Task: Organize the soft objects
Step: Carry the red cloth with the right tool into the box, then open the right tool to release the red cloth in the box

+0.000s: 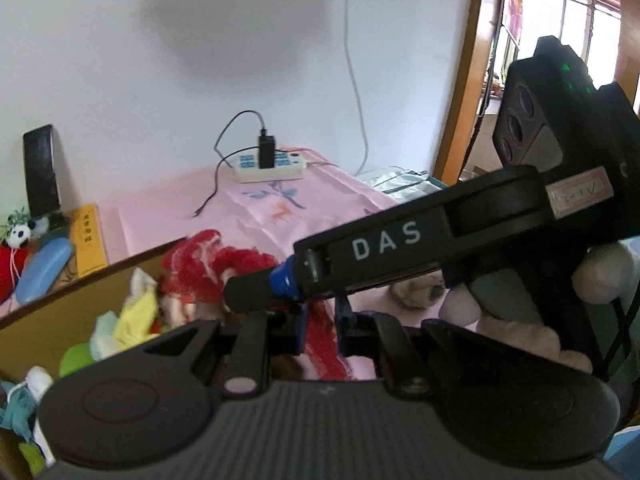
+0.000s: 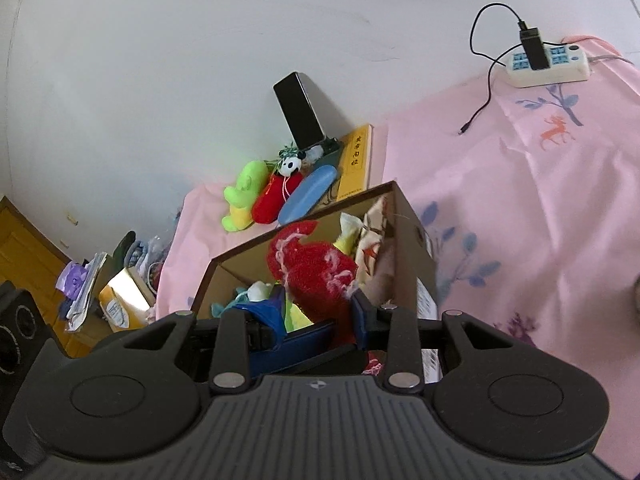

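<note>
left edge: we see a lime-green plush toy (image 2: 244, 196), a red plush with a small panda on top (image 2: 278, 196) and a light-blue oval pouch (image 2: 306, 194) lying together on the pink printed bedsheet (image 2: 540, 200), outside the box, near the wall.
box: the open brown cardboard box (image 2: 416, 236) sits on the sheet, already holding small pastel cloth items (image 1: 132, 316).
task item: the fuzzy red-and-white knitted piece (image 2: 316, 268) hangs over the box opening, its top above the rim, its lower end among the contents.
right gripper (image 2: 318, 318): blue fingers (image 2: 362, 314) clamped on the lower part of the red knit, directly above the box.
left gripper (image 1: 320, 330): we can't tell if it pinches anything; fingers (image 1: 302, 330) sit a narrow gap apart with red knit showing between them, contact unclear. The right unit crosses just in front of it.
right side: a beige plush (image 1: 416, 290) lies on the sheet beyond the box.
risk 1: we judge the knit could snag on the fingers at release and drag back out.
risk 2: the two units are very close, so a collision is likely if either swings.
risk 3: pushing down may tip or shift the light box on the soft sheet.
</note>
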{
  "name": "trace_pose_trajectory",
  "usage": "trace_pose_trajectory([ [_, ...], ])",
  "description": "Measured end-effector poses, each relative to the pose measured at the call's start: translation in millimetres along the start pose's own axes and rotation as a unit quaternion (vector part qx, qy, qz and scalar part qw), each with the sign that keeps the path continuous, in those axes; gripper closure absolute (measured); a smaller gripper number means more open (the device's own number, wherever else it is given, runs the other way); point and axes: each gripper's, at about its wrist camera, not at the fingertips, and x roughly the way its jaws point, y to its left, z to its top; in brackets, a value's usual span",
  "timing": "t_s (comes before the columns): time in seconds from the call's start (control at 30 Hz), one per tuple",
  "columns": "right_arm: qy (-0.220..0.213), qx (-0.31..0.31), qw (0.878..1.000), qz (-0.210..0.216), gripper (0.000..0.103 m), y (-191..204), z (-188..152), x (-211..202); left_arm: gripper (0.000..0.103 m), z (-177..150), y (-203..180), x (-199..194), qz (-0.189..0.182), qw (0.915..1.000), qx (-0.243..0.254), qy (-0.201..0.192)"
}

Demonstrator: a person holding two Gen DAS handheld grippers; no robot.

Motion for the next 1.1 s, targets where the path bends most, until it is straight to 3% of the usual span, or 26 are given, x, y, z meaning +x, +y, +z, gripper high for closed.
trace_pose_trajectory([
  [0.27,0.001,0.005,1.0,-0.028,0.083,5,3,41,0.095,-5,50,23,0.013,0.9995,-0.008,0.027],
  [0.53,0.008,0.008,0.998,-0.055,0.083,4,3,56,0.095,-20,87,42,0.018,0.9959,-0.062,0.064],
  [0.73,-0.011,0.023,0.998,-0.058,0.083,-2,9,50,0.095,-27,89,45,0.02,0.9934,-0.084,0.075],
  [1.1,0.044,0.011,0.998,-0.034,0.083,11,3,82,0.094,-33,85,39,0.042,0.9908,-0.096,0.085],
])
